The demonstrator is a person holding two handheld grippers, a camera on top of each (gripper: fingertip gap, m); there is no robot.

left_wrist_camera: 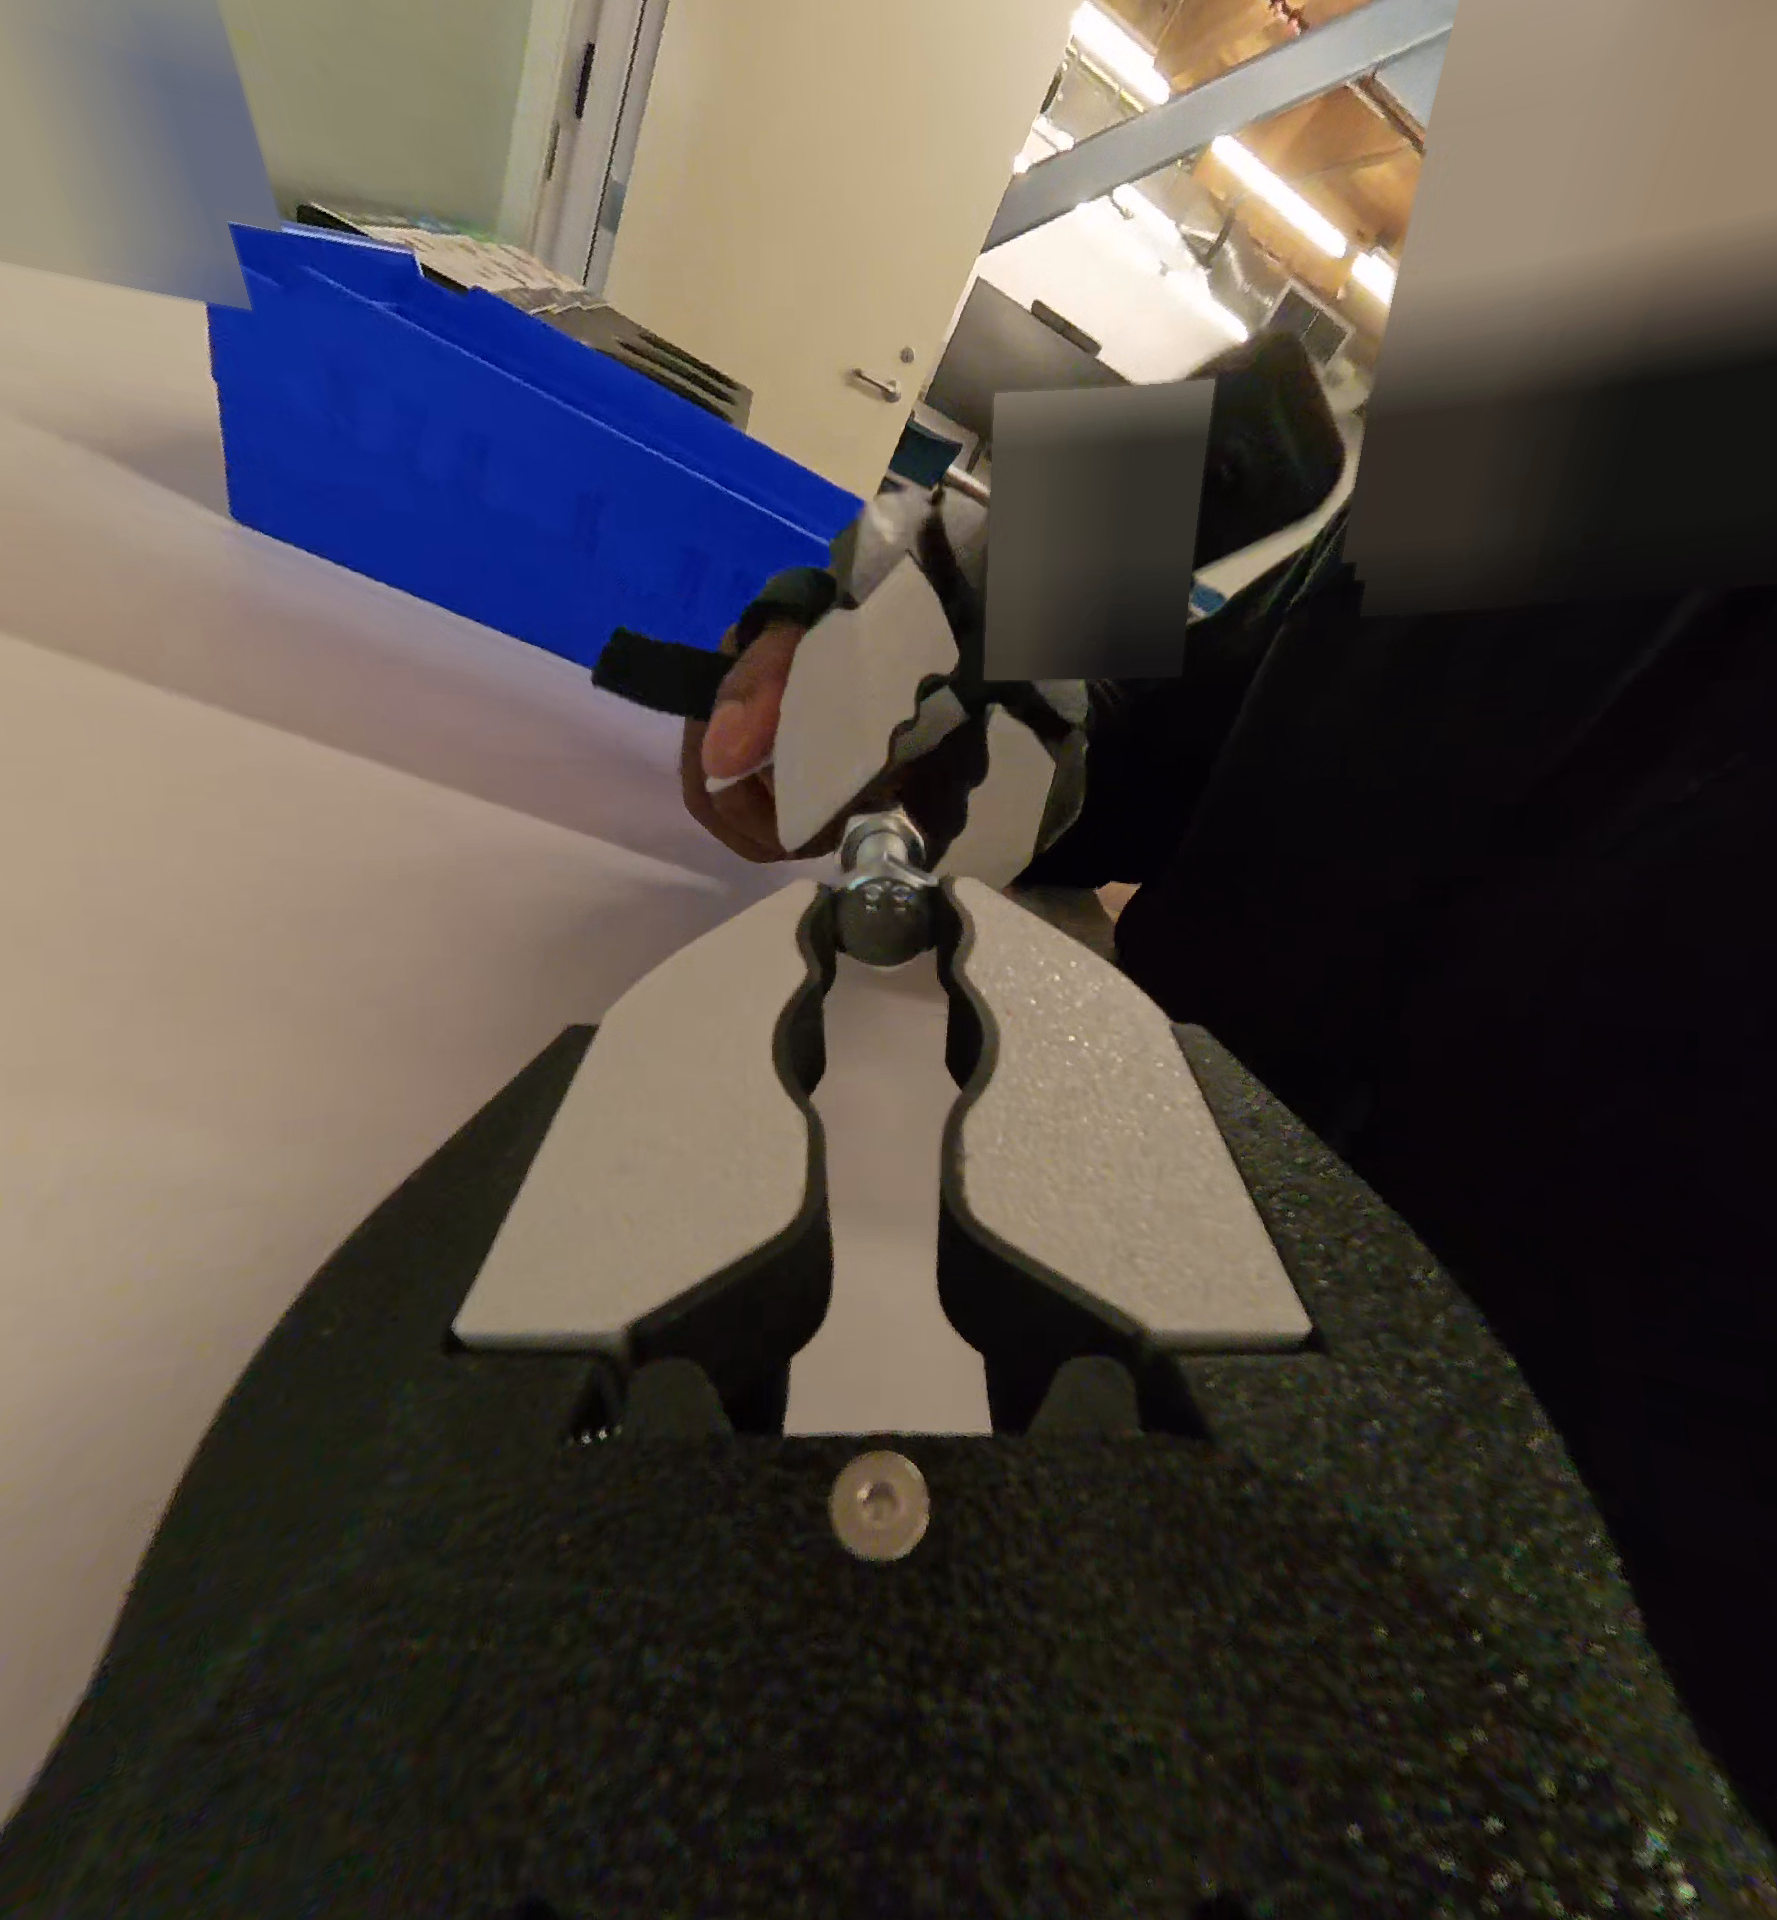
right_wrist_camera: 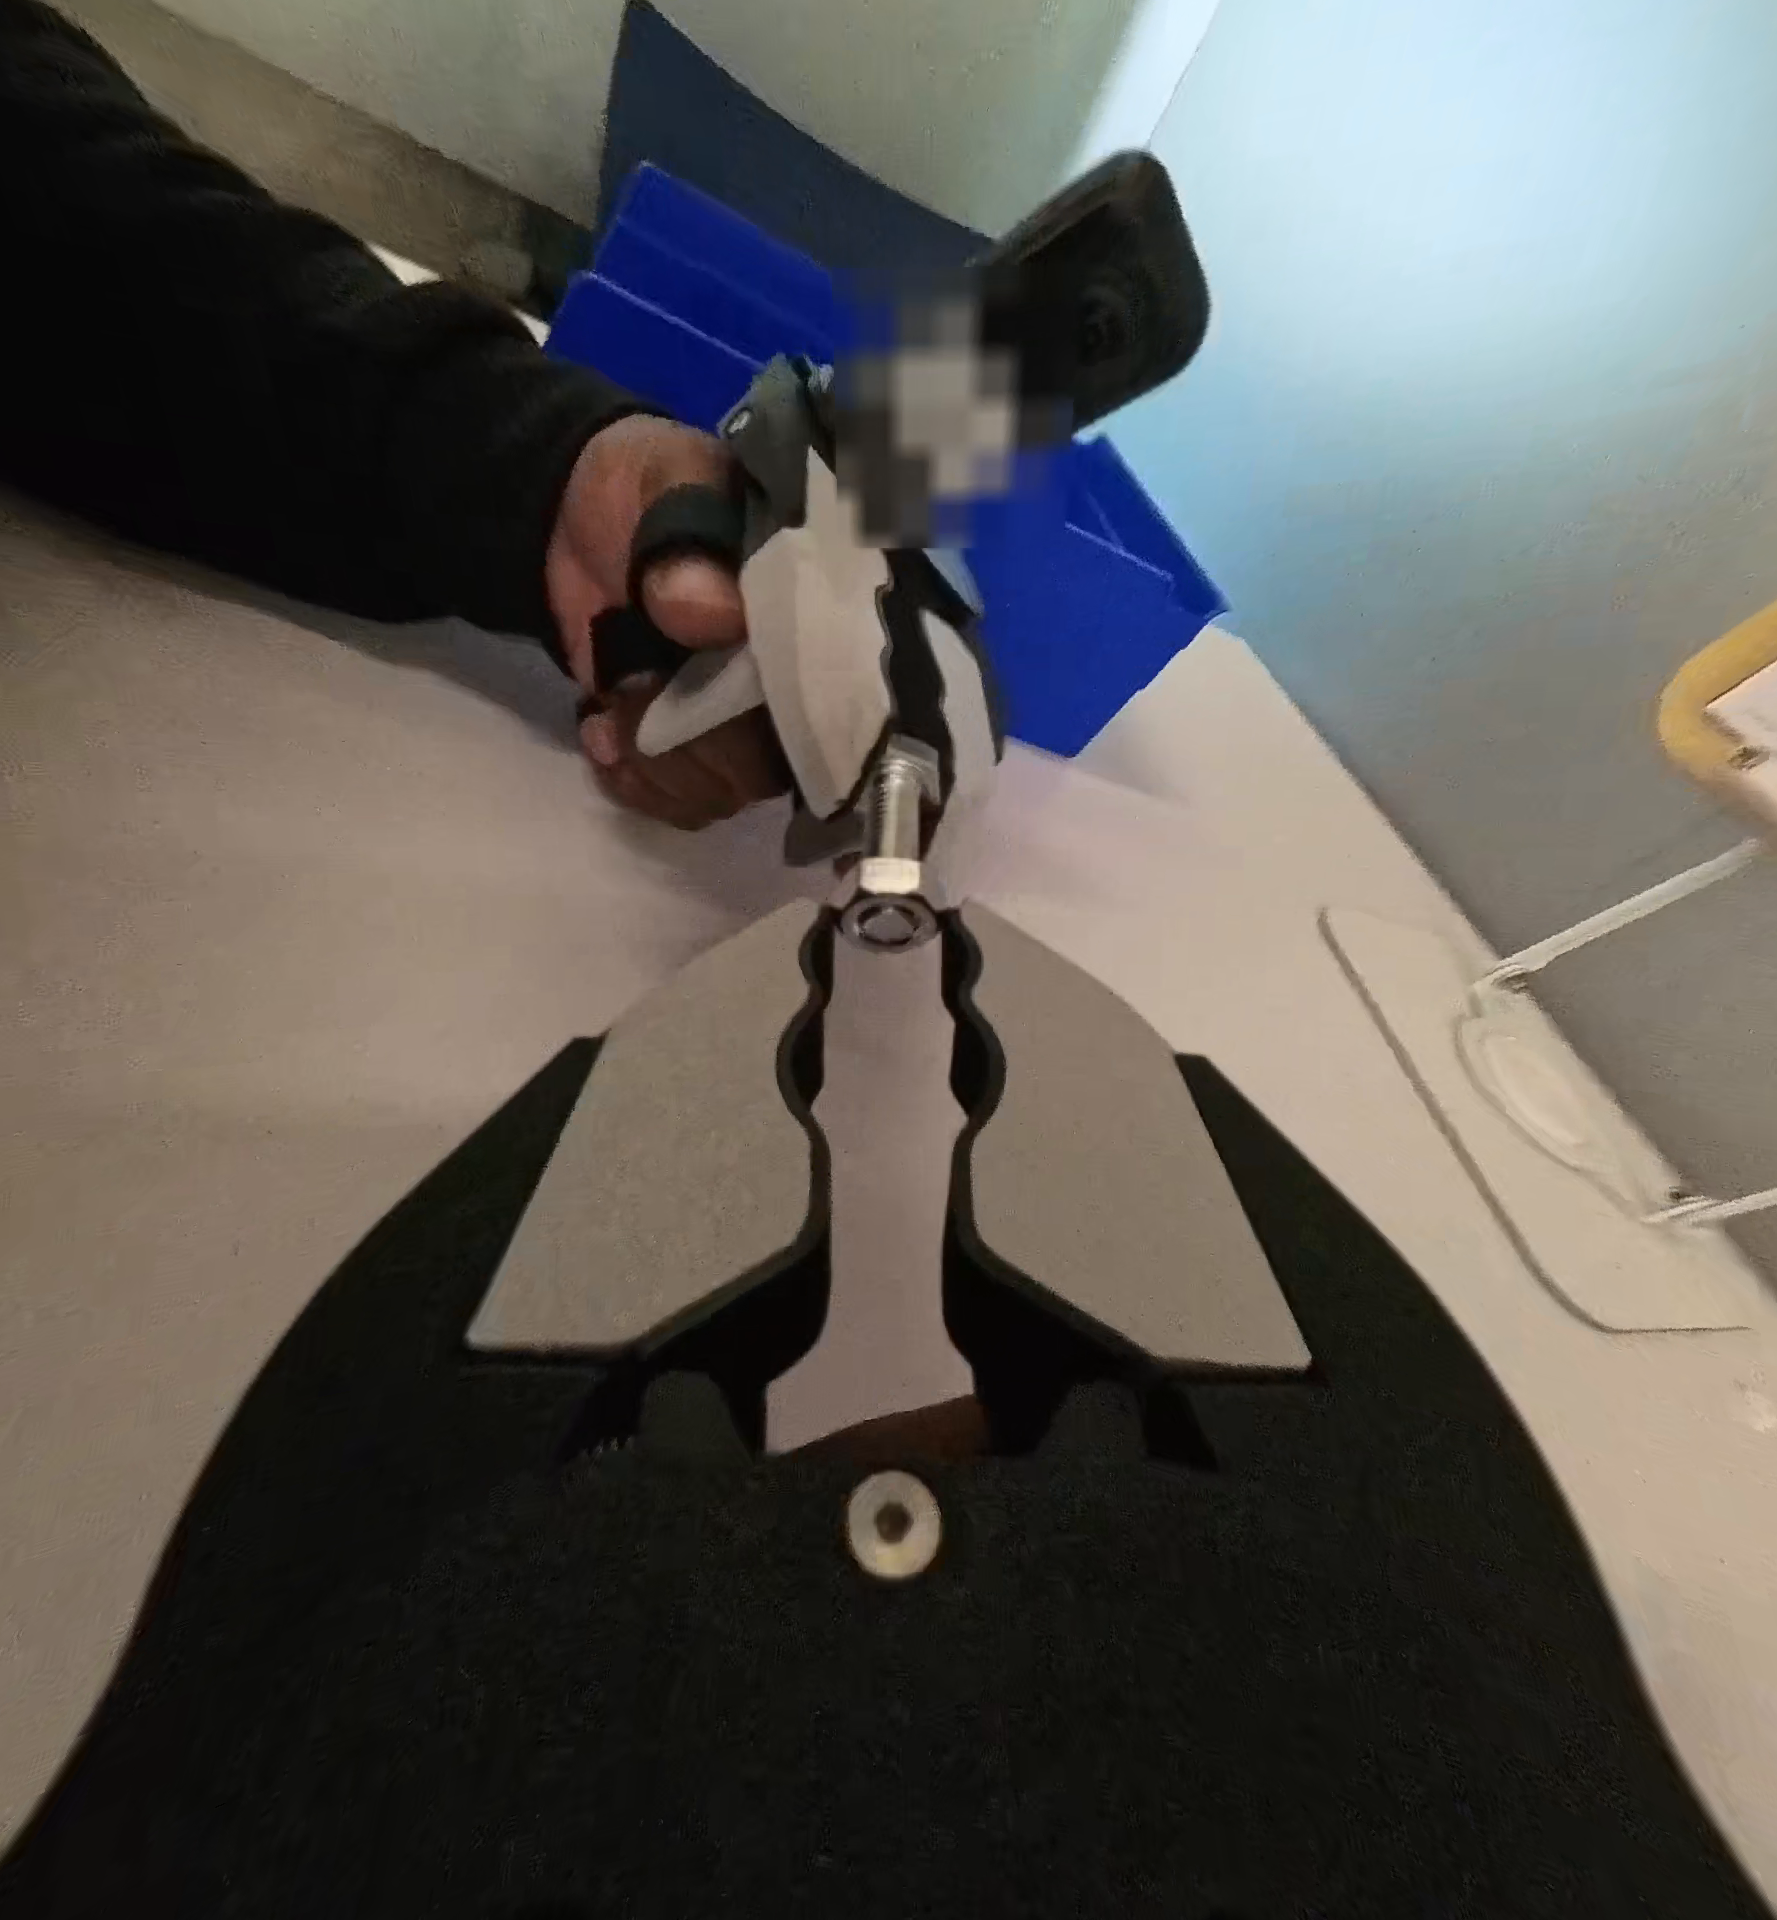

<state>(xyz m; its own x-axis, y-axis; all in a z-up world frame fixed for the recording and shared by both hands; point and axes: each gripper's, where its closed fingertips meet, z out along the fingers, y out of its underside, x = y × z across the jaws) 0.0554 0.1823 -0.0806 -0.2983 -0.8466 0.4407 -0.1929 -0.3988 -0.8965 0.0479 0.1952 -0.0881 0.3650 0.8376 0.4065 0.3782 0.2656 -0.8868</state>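
While both grippers meet over the white table [right_wrist_camera: 240, 1039], the left gripper [left_wrist_camera: 879, 925] pinches the head of a silver bolt [left_wrist_camera: 876, 920] between its fingertips. The right gripper [right_wrist_camera: 889, 925] pinches a nut [right_wrist_camera: 889, 923] at the bolt's other end, pads tight on it. Bolt hangs just above the table, between the two. Blue bin [left_wrist_camera: 468, 457] sits on the table behind the bolt. A hand [right_wrist_camera: 645, 613] holds the left gripper.
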